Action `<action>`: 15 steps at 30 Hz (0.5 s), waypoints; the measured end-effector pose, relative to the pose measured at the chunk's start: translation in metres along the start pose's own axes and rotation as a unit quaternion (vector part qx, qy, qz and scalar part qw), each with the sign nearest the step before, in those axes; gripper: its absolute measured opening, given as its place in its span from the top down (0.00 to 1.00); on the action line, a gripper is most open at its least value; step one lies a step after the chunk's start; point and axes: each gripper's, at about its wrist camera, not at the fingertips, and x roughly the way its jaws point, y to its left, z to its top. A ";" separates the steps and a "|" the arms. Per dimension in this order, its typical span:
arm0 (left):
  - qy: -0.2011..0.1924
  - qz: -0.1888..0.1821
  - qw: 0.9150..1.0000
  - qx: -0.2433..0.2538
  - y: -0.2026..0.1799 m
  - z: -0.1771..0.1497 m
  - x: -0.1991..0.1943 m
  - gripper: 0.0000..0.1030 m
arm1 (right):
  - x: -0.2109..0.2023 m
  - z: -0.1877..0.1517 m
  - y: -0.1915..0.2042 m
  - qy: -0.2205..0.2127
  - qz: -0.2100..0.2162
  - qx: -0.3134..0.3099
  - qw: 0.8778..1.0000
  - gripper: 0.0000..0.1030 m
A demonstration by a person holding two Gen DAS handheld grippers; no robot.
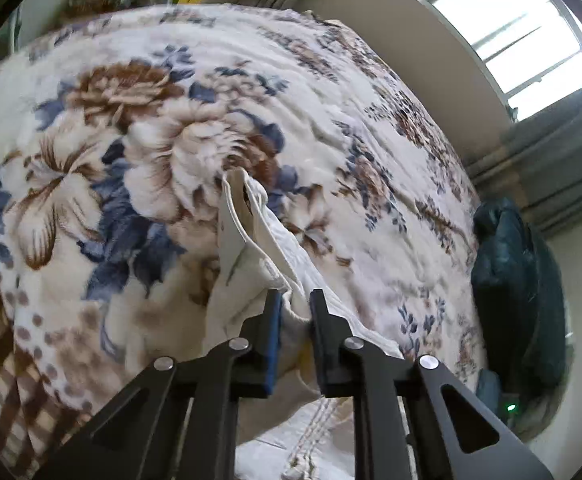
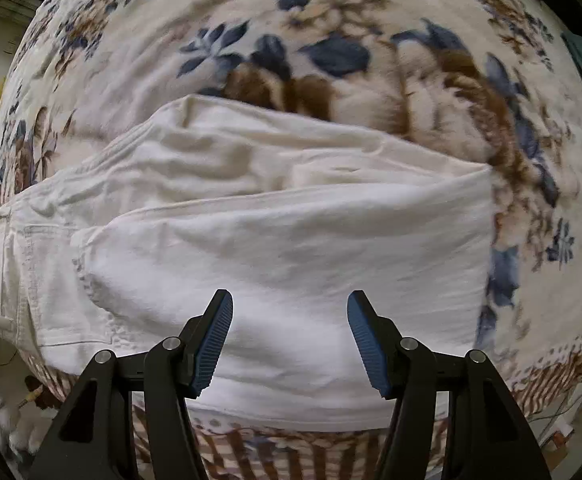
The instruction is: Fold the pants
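Left gripper (image 1: 295, 300): black two-finger tool with blue pads, closed down to a narrow gap, clamped on a bunched edge of the white cotton pants (image 1: 259, 240)
Held fabric, left view: raised off the bed, standing up from the fingers in a thick folded ridge with layered hems visible at its far end; more white cloth hanging below the fingers
Right gripper (image 2: 289, 312): same black build with ribbed blue pads (image 2: 215, 340), spread wide apart, gripping nothing, poised just above the near part of the garment
Pants, right view (image 2: 275, 248): lying across the bed, folded over so that one layer rests on another; fold edge at the right, stitched seams and pocket area at the left; surface creased, partly blurred
Support surface: plush cream blanket with brown and blue flower print (image 1: 139, 128), brown checked border along the near edge (image 2: 275, 456)
Surroundings, left view: dark teal bundle (image 1: 511, 280) off the far right edge of the bed, grey curtain (image 1: 547, 160), bright window (image 1: 523, 28)
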 end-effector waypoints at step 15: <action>0.010 0.065 0.996 -0.066 0.072 -0.017 0.025 0.53 | -0.035 0.016 -0.075 -0.013 0.031 0.044 0.998 0.39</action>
